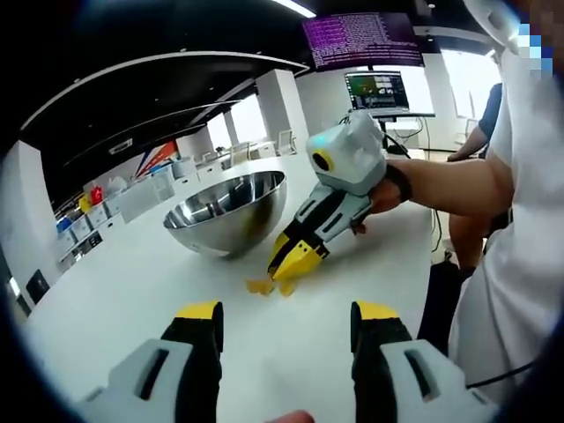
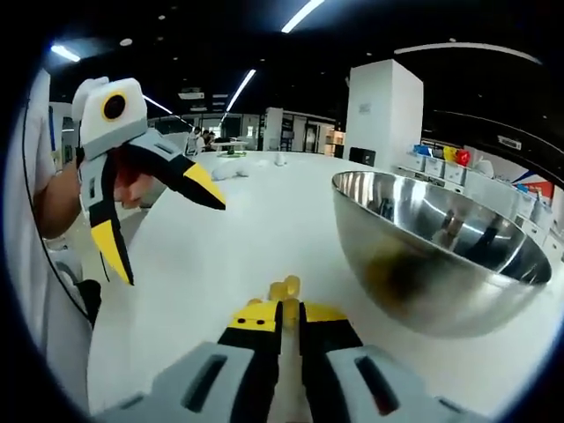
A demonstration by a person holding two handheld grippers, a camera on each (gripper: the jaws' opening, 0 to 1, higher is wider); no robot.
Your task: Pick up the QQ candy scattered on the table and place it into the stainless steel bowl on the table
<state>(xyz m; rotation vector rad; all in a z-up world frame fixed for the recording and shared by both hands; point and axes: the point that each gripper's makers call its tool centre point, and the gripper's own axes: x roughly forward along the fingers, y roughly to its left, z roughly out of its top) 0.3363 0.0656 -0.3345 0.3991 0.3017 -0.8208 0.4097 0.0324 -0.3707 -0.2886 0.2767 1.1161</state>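
The white table point(image 1: 132, 291) spans both views, and its surface is open between the left gripper and the bowl, with its near edge running past a person's white-clad body at the right of the left gripper view. The stainless steel bowl point(image 1: 227, 211) stands upright on the table; in the right gripper view the bowl point(image 2: 441, 256) sits just right of the right gripper's jaws, apart from them, with bare table to the left. In the background of the left gripper view a monitor point(image 1: 377, 90) and a larger screen point(image 1: 361, 39) carry text too small to read; shelves of coloured boxes point(image 1: 97, 207) line the far wall. The left gripper point(image 1: 286, 319) holds its yellow-tipped jaws wide apart with nothing between them; seen from the right gripper view, the left gripper point(image 2: 167, 220) hangs above the table with jaws spread, well clear of the bowl. The right gripper point(image 2: 282, 315) has its jaws drawn narrow, nearly together, on the yellow QQ candy point(image 2: 285, 289) lying on the table at its tips. From the left gripper view, the right gripper point(image 1: 295, 260) points down at the table just beside the bowl's base, with QQ candy point(image 1: 261, 285) at its tips.
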